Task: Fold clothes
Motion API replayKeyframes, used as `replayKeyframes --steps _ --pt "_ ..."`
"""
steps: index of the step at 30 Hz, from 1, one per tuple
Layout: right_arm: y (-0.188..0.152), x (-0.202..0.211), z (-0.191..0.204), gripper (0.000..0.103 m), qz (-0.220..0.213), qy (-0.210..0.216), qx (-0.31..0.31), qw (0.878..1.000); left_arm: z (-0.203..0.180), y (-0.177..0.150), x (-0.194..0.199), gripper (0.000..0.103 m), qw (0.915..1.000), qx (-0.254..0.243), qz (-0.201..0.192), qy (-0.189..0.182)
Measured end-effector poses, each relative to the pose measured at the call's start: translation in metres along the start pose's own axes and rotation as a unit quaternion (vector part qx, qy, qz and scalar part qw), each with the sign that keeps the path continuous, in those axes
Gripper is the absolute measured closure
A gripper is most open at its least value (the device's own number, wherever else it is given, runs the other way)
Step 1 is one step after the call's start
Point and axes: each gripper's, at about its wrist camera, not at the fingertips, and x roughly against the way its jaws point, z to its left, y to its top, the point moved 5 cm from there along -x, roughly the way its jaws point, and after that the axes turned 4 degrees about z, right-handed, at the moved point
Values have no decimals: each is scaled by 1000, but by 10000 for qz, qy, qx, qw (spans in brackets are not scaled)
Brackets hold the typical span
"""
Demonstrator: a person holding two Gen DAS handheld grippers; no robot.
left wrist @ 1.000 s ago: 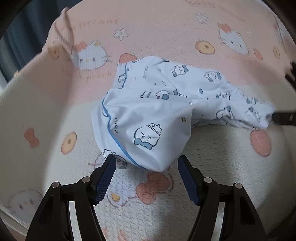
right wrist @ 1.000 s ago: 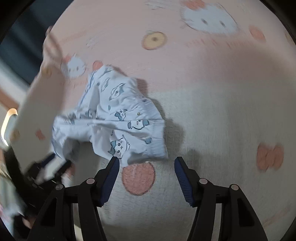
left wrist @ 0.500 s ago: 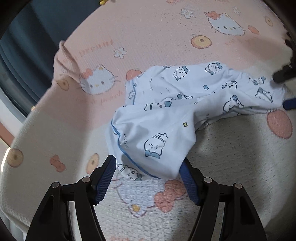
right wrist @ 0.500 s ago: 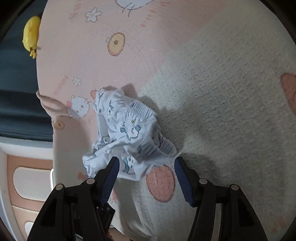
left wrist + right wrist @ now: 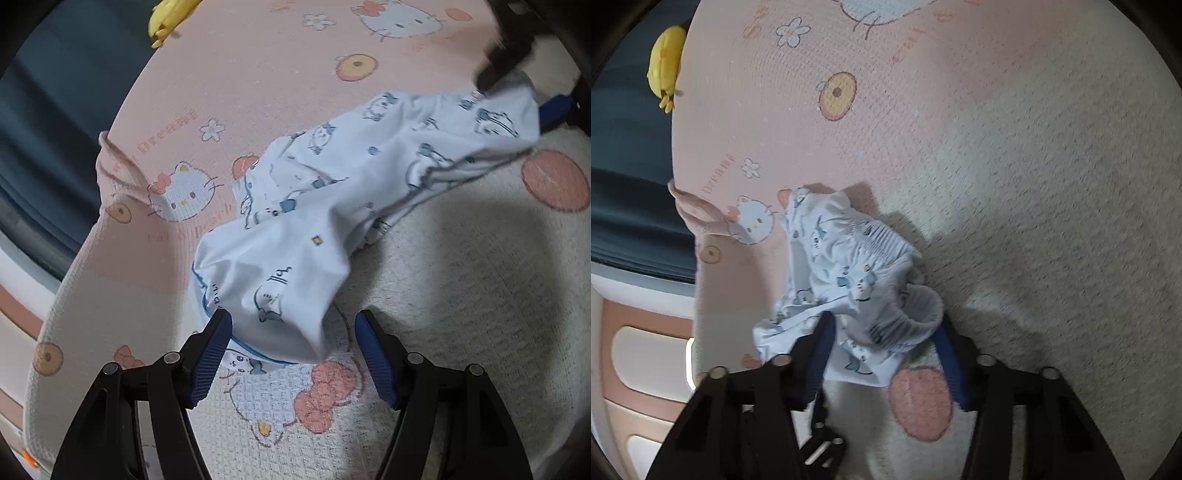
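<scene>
While we are closing the right tool [image 5: 882,339] on the garment [image 5: 846,284], the elastic waistband is bunching between its jaws, and we are risking a grab on too many layers at once; that would be locking the crumple in instead of giving us a clean edge to fold along. We cannot tell yet whether the pads are pressing the cloth or only bracketing it. If they are catching only the top ruffle, the fabric could be slipping out as soon as we lift.

On the other side we are keeping the left tool [image 5: 291,343] spread, with the blue-trimmed end of the garment [image 5: 332,206] lying between its fingers and touching the left one, but not pinched. Closing from here, we could be nipping the blanket [image 5: 461,295] underneath along with the cloth, since the hem is lying flat on it.

The garment is stretching across the blanket from one tool to the other, rumpled in the middle, resting partly on the pink half and partly on the cream half.
</scene>
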Motion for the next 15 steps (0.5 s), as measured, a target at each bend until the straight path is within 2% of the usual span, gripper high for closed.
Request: replayKeyframes --steps 2,3,5,6,10,15 --pt "2 -2 0 71 -53 -129 92 9999 3 -3 -2 36 10000 26 -6 4" --pt "3 -1 0 73 -86 -212 160 9996 4 -4 -1 40 10000 10 -45 -16" --pt "3 2 2 82 -172 -449 381 9981 7 -6 -1 87 9999 -49 -108 3" --pt "3 4 6 83 -244 -566 543 9966 10 -7 0 92 9999 -43 -123 7" --pt "1 13 25 88 -467 -739 1109 9900 21 -13 6 93 9997 60 -179 -122" --pt "-4 22 41 89 -548 -1050 1646 9792 27 -21 17 93 9998 -49 -188 -4"
